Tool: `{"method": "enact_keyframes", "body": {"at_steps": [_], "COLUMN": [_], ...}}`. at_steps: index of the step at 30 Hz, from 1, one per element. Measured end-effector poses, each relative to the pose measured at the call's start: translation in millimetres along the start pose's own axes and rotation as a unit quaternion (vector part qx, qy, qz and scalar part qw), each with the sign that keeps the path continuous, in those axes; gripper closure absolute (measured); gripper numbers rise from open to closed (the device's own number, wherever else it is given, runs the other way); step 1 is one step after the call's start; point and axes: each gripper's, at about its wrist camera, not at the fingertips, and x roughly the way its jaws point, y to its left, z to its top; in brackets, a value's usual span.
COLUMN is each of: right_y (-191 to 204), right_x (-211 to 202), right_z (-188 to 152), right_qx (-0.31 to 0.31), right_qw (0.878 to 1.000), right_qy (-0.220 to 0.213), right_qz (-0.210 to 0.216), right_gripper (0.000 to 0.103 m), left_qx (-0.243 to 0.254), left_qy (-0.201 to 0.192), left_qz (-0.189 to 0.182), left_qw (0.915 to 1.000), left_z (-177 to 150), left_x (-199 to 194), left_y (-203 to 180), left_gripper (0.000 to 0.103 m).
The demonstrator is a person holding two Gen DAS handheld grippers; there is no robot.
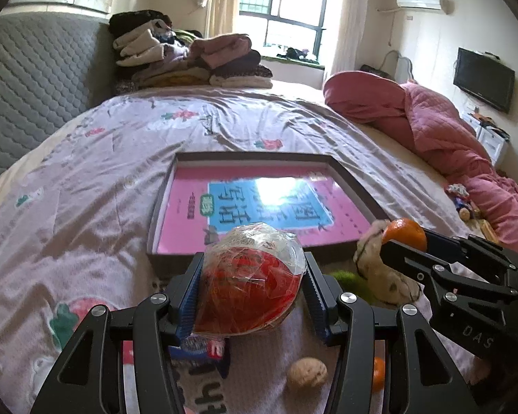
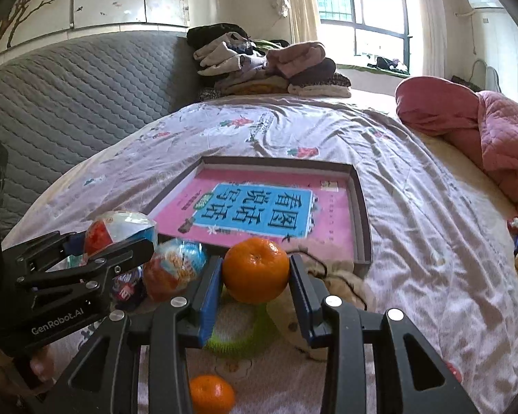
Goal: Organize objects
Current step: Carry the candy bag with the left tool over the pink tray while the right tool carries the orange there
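- While both tools hang over the bed, the left hand-held gripper, lower centre, is clamped on a plastic-wrapped red snack ball.
- Centre frame: the dark tray holding a pink book.
- Right hand-held gripper is clamped on an orange tangerine, lower centre.

Bright window daylight, glare on book, fisheye-warped edges.
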Motion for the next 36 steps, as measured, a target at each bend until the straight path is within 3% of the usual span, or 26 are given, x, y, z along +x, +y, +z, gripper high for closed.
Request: {"method": "enact_keyframes", "body": {"at_steps": [22, 36], "right_y": [-25, -52], "right_x": [22, 63], "right_z": [45, 63], "right_qx": [-0.002, -0.007], "right_qw": [0.999, 0.998], "right_qy": [-0.02, -0.001], "right_qz": [-0.028, -0.056], "right_gripper": [0.065, 0.065], "left_qx": [0.005, -0.019], "left_qy": [-0.014, 0.022], "left_qz": [0.009, 0.001], "left_qw": [0.9999, 0.9996], "left_z": [45, 62], "left_x": [32, 81], "left_y": [12, 37], "left_gripper": [0.048, 0.048]}}
